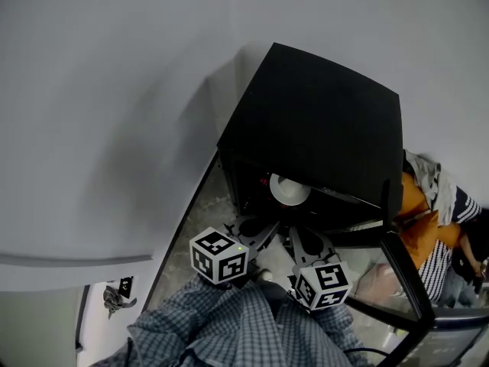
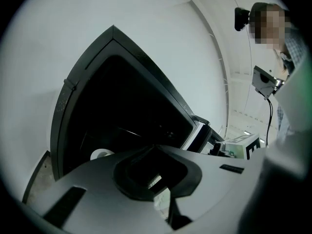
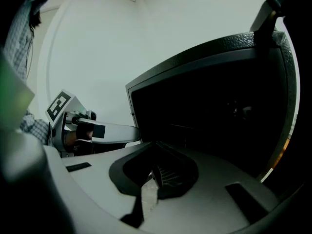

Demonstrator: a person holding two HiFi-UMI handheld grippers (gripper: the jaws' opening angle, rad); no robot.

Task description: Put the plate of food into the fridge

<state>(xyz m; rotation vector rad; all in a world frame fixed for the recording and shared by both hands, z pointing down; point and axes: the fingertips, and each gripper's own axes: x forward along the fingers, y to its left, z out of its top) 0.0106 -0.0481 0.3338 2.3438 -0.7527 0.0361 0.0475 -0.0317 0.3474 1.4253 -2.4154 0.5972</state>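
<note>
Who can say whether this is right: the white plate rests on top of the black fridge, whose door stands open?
Not right. The white plate is inside the black fridge, in its dark compartment, not on top of it. The head view shows this. The door does stand open.

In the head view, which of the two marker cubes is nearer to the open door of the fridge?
The right gripper's cube: the open door stands just beside it, while the left gripper's cube is on the far side.
</note>
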